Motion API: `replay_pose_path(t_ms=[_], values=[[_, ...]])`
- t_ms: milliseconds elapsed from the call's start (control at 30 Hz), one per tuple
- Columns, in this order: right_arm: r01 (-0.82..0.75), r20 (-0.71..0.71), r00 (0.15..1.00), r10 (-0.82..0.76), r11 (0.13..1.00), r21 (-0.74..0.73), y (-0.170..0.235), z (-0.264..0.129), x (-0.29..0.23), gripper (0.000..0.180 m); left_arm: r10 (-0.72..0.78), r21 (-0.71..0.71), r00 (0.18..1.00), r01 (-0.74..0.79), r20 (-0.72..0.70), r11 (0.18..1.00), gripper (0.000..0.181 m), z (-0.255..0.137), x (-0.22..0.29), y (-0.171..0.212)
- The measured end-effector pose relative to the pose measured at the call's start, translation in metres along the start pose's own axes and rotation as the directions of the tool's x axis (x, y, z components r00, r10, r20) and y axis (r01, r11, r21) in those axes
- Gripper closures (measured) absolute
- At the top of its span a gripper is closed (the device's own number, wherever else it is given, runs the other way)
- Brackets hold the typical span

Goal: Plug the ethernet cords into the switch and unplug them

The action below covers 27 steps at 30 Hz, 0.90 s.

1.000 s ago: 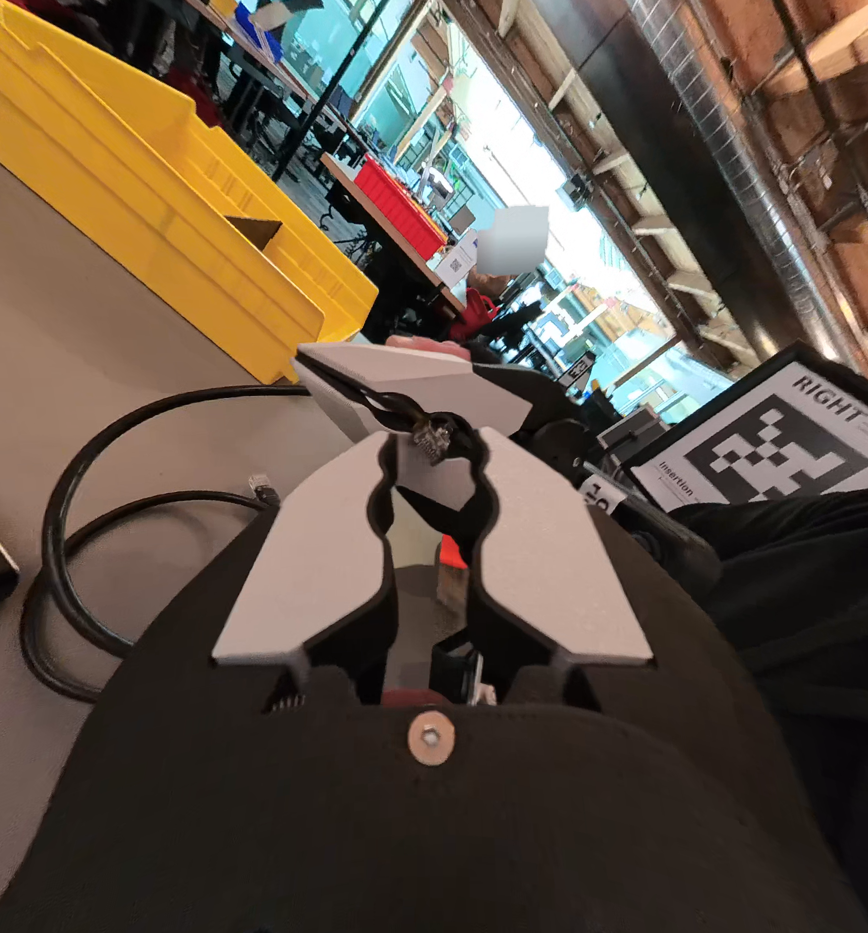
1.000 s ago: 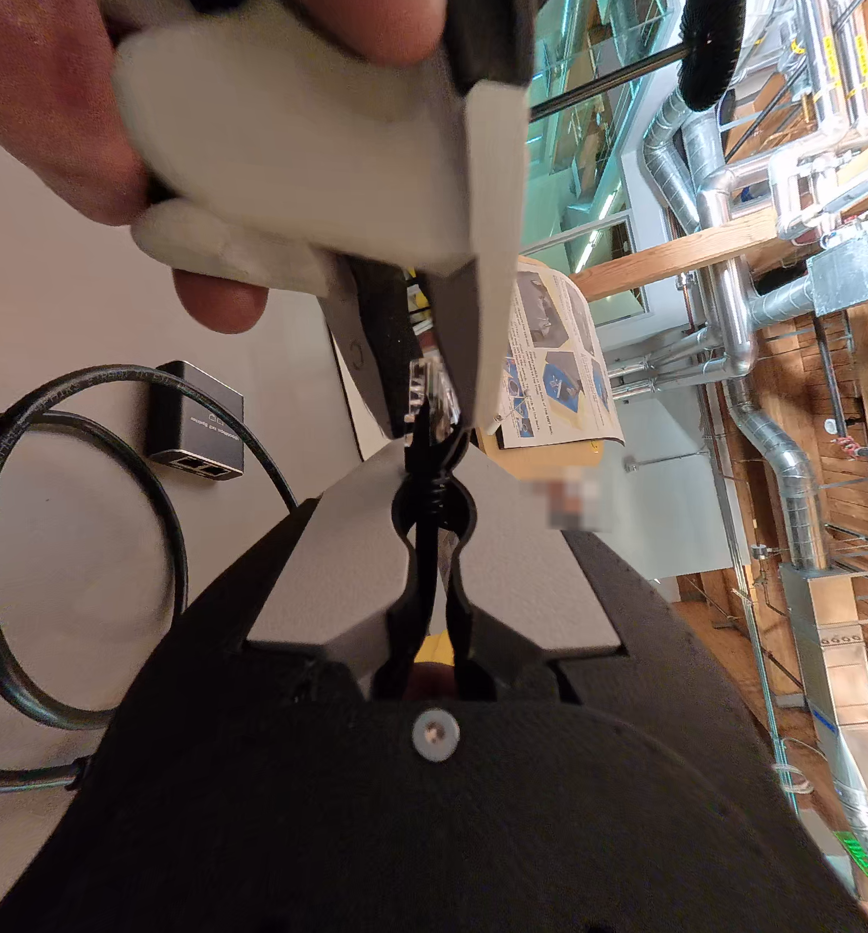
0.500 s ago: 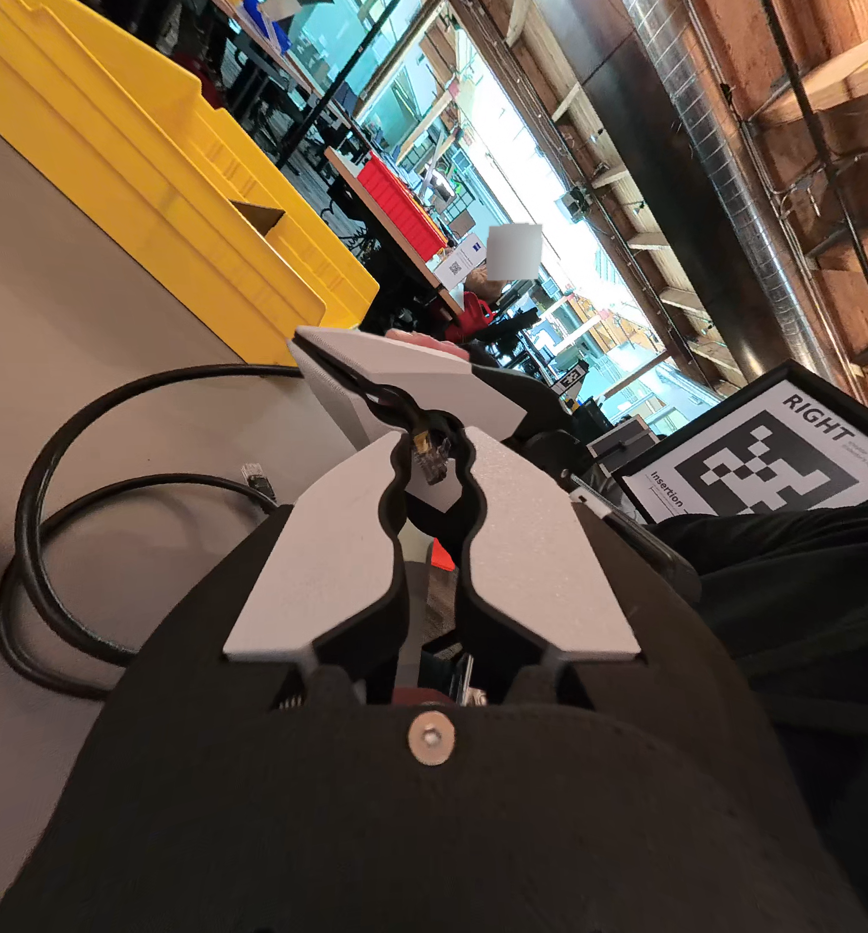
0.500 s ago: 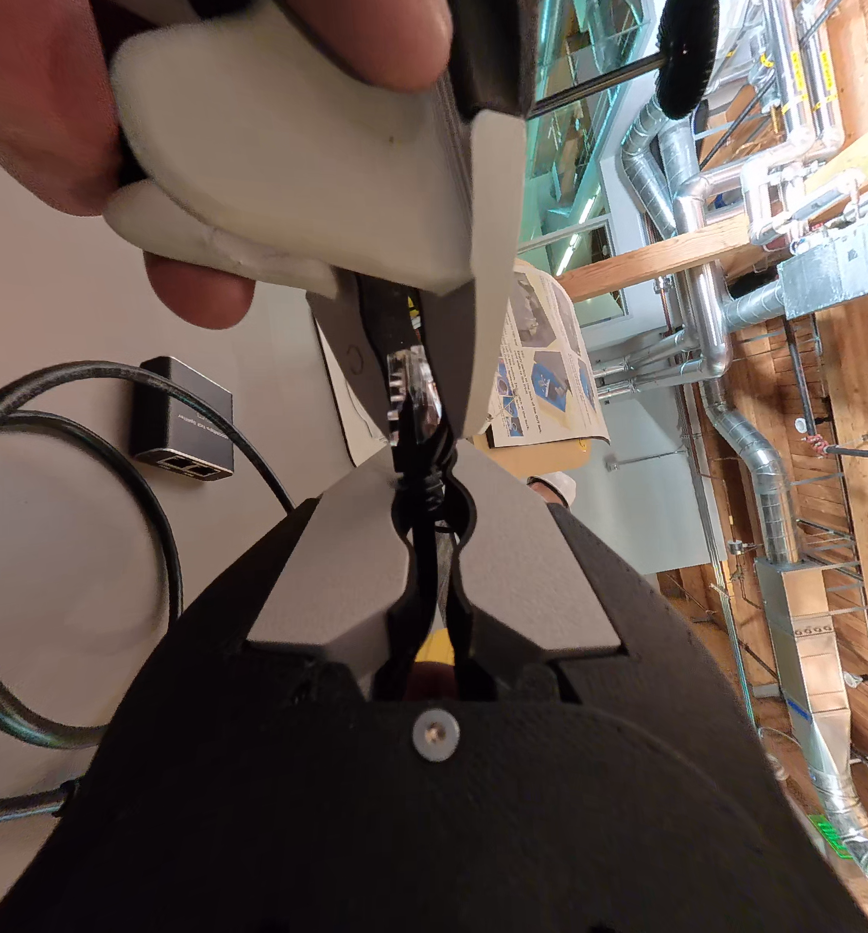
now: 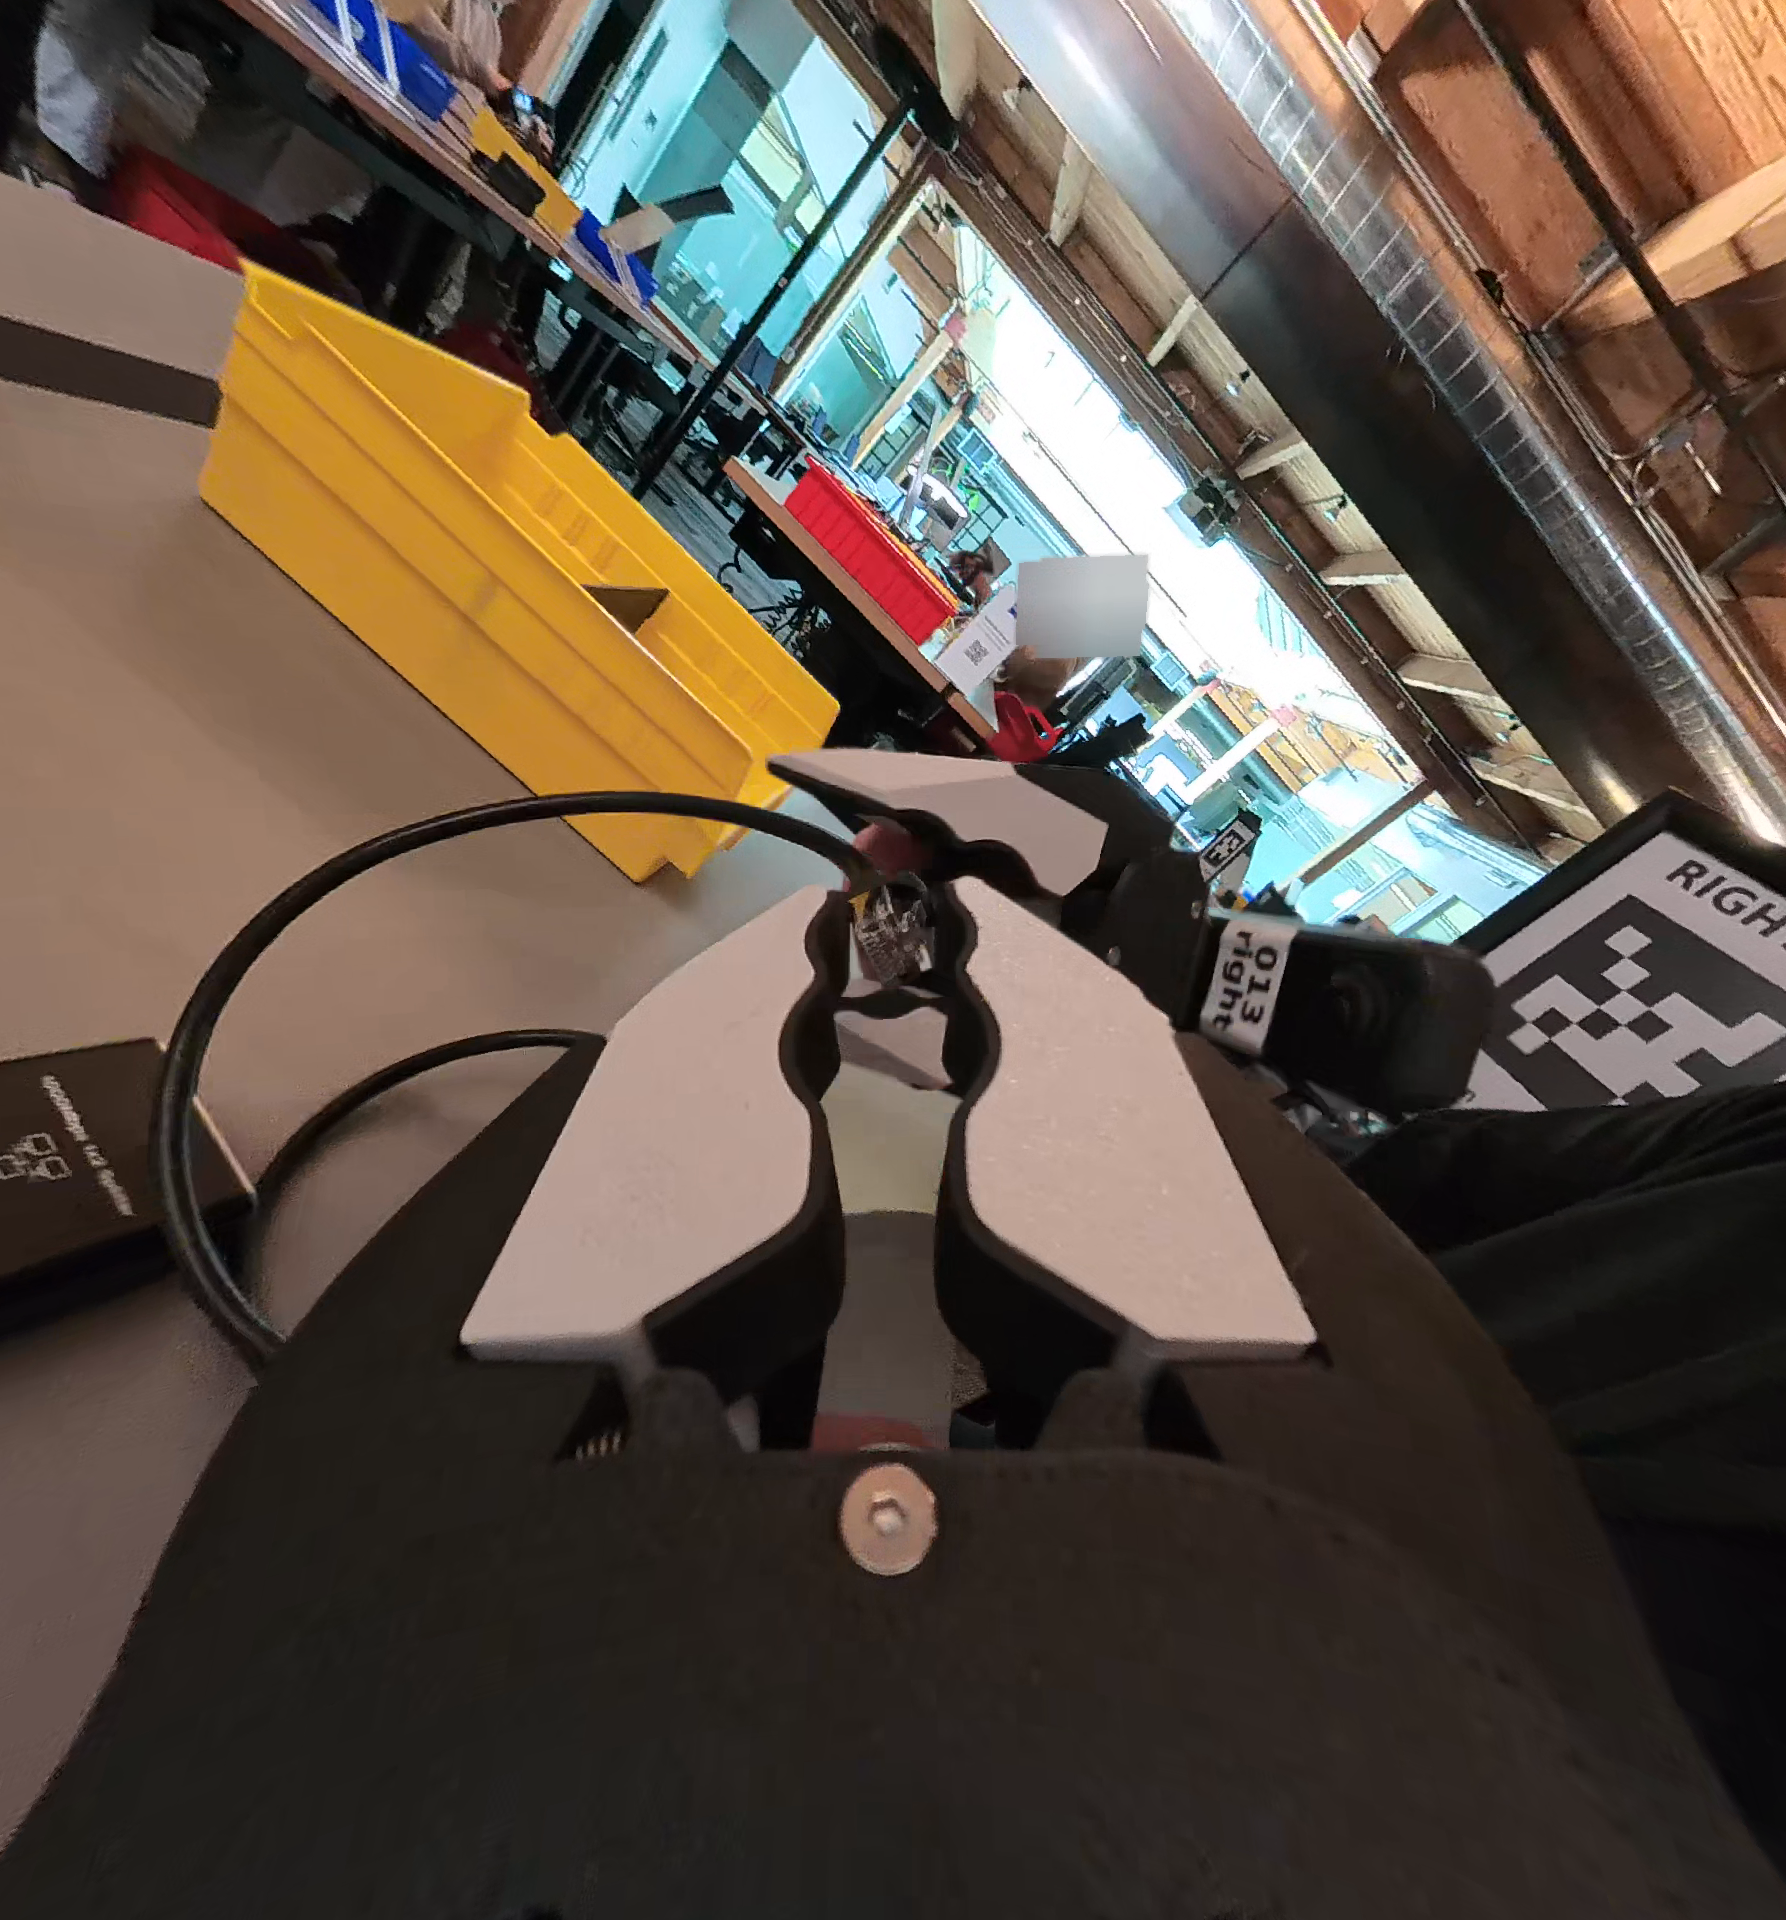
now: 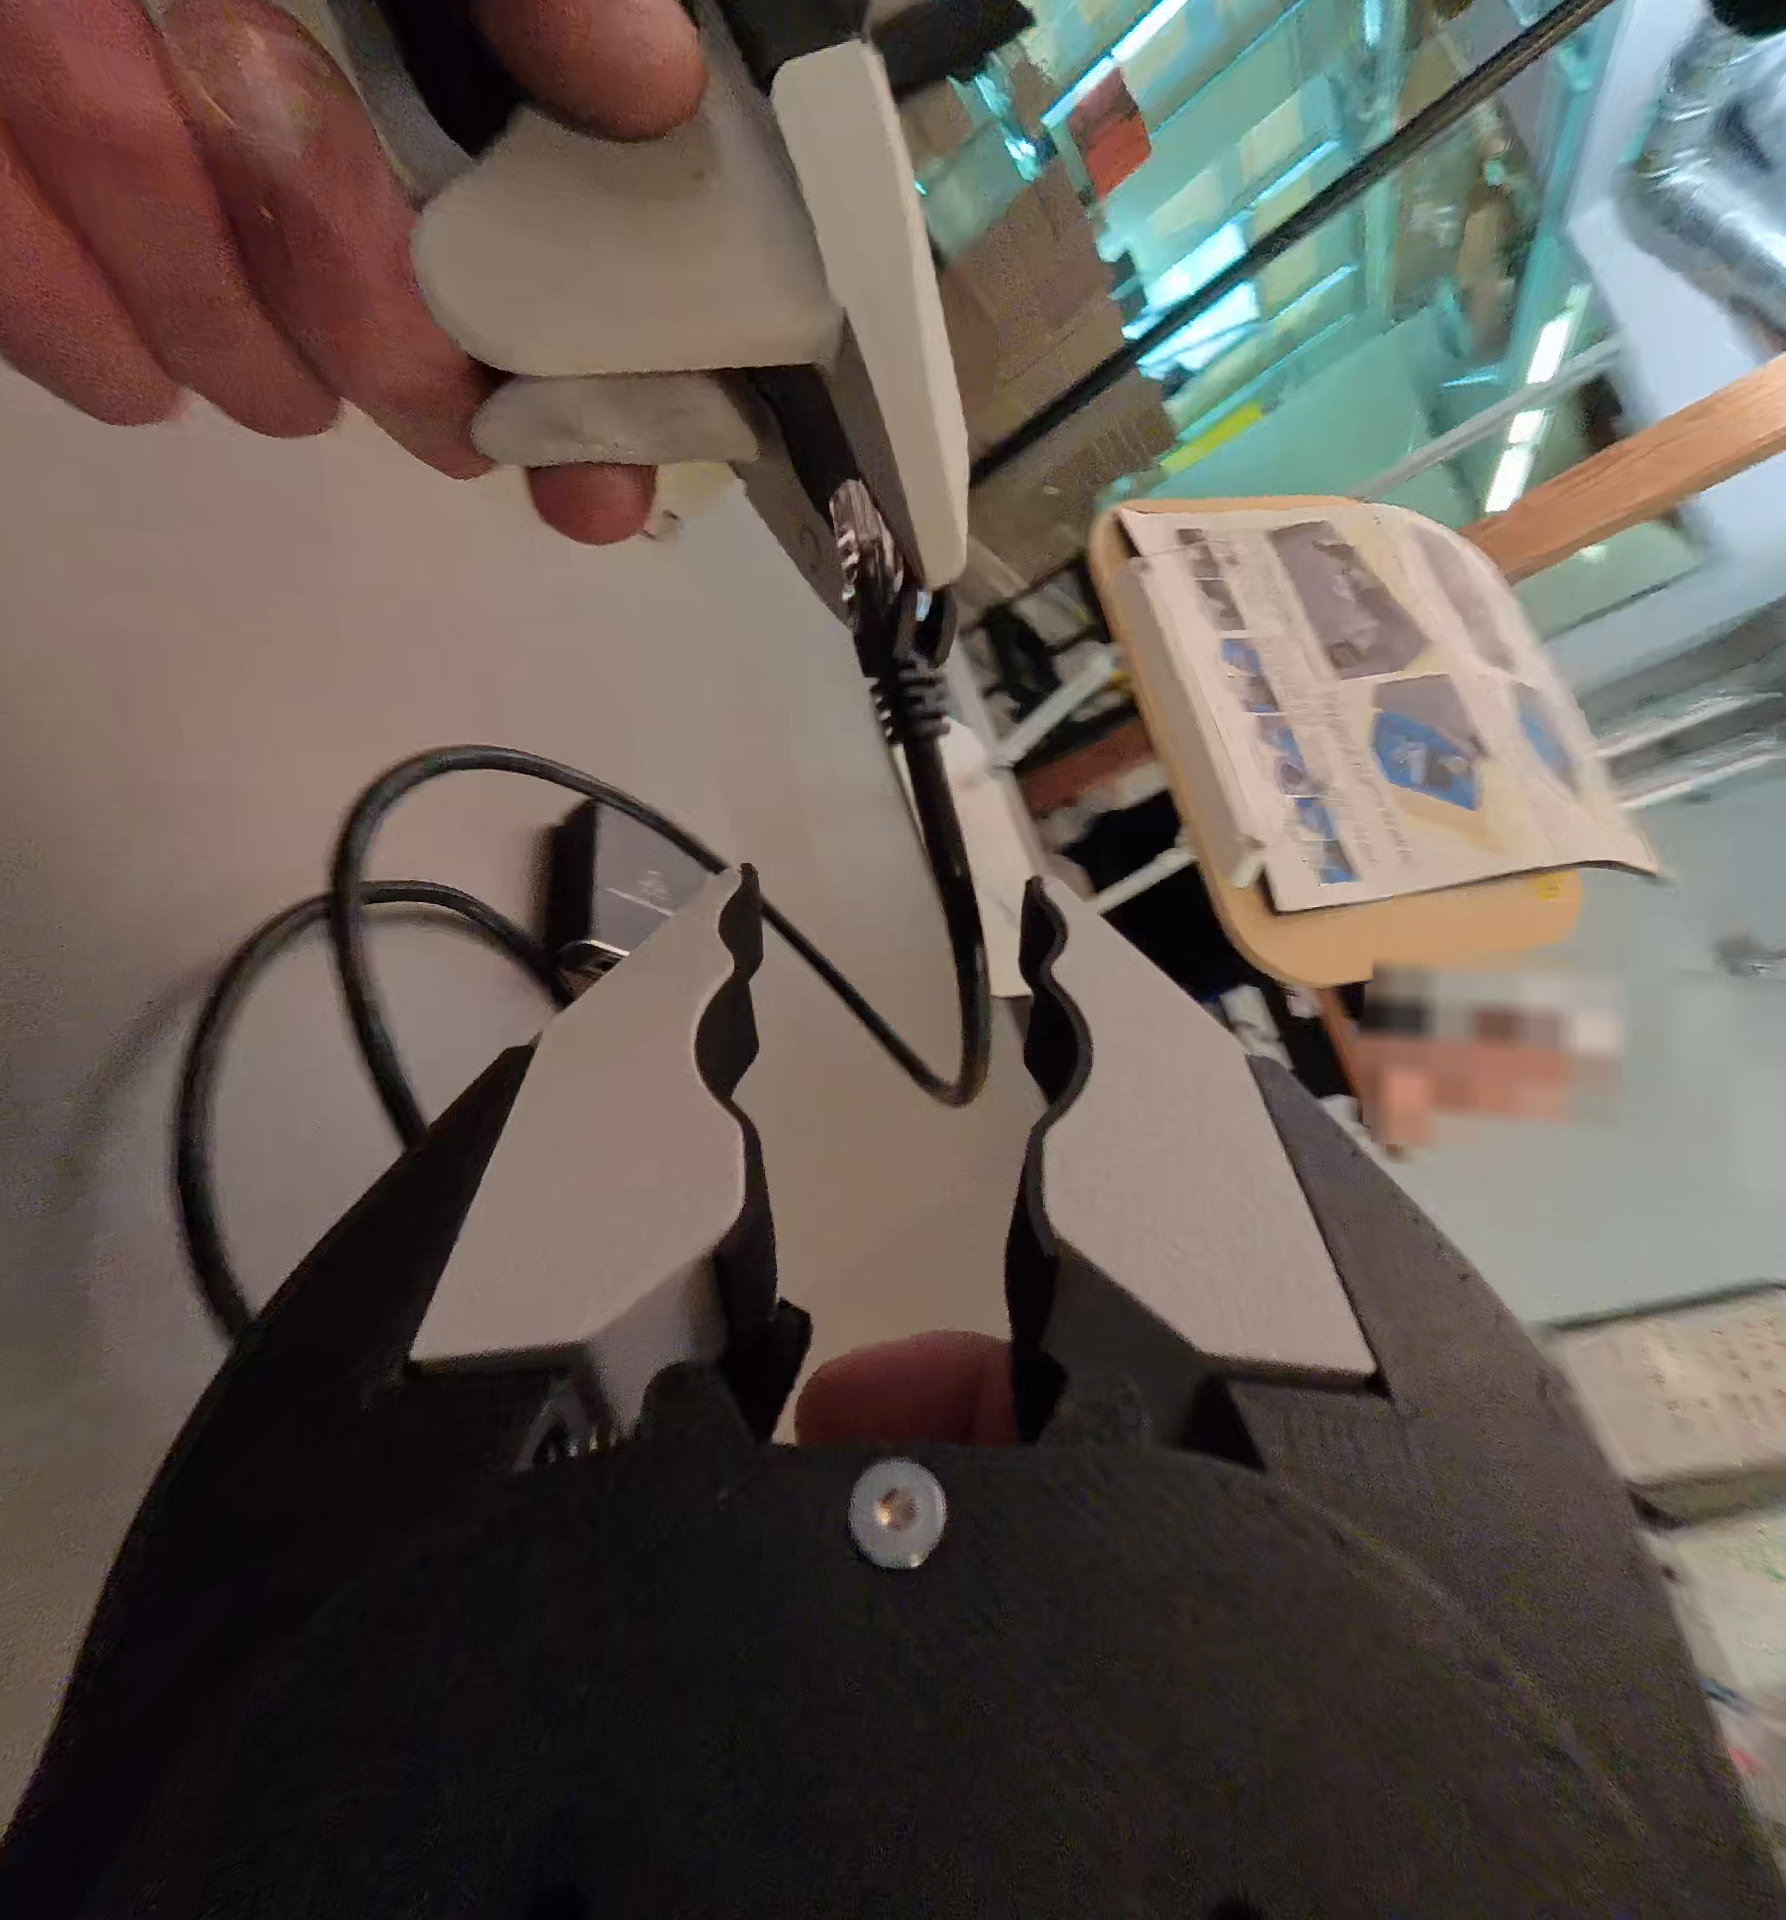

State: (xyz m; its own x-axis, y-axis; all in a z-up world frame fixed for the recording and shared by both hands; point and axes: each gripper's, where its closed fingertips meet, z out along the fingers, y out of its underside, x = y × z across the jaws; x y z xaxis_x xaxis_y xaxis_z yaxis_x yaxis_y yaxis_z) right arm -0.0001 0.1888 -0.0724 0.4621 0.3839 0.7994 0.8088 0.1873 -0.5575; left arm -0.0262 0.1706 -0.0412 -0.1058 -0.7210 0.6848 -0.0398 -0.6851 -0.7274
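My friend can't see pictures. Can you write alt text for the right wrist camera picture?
The open right gripper faces the left gripper, which pinches an ethernet plug; its black cord loops down to a grey table near a small black switch.

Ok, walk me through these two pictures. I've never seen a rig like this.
There is no robot here. A person holds a two-finger gripper in each hand, and each gripper has a camera looking along its fingers. One picture comes from the left gripper, the other from the right gripper.

On the pale grey table lie a small flat black network switch, loops of black ethernet cable and a yellow plastic bin.

The left gripper is closed on the cable's clear plastic plug. The right view shows it from the front, with the person's hand gripping it. The right gripper is open and holds nothing; the cable droops in front of its fingers.
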Motion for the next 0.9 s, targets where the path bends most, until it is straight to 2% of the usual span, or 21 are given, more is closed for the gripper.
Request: replay_pose_path(t_ms=[67,133,233,400,533,667,900], values=[[-0.109,0.127,0.987,0.103,0.993,0.047,-0.005,-0.009,-0.005,0.134,0.011,-0.015,1.000,-0.011,-0.010,1.000,0.165,-0.003,0.001,-0.003],[-0.264,0.281,0.934,0.220,0.956,0.128,-0.020,-0.022,-0.008,0.137,0.033,-0.065,0.999,-0.036,-0.042,0.997,0.165,-0.003,0.006,-0.001],[-0.425,0.362,0.879,0.309,0.852,0.305,-0.050,-0.040,0.012,0.141,0.067,-0.100,0.994,-0.075,-0.087,0.992,0.166,0.001,0.017,0.001],[-0.354,0.355,0.909,0.219,0.854,0.380,-0.056,-0.037,0.008,0.151,0.076,-0.140,0.983,-0.100,-0.165,0.985,0.166,0.008,0.031,0.010],[-0.438,0.454,0.859,0.236,0.797,0.415,-0.061,-0.043,0.002,0.164,0.091,-0.125,0.967,-0.124,-0.237,0.984,0.166,0.009,0.044,0.014],[-0.505,0.474,0.834,0.282,0.737,0.450,-0.064,-0.045,0.005,0.164,0.085,-0.093,0.956,-0.115,-0.280,0.989,0.166,0.009,0.047,0.012],[-0.450,0.408,0.875,0.261,0.748,0.487,-0.065,-0.047,0.006,0.166,0.064,-0.058,0.947,-0.087,-0.316,0.994,0.167,0.008,0.049,0.012]])
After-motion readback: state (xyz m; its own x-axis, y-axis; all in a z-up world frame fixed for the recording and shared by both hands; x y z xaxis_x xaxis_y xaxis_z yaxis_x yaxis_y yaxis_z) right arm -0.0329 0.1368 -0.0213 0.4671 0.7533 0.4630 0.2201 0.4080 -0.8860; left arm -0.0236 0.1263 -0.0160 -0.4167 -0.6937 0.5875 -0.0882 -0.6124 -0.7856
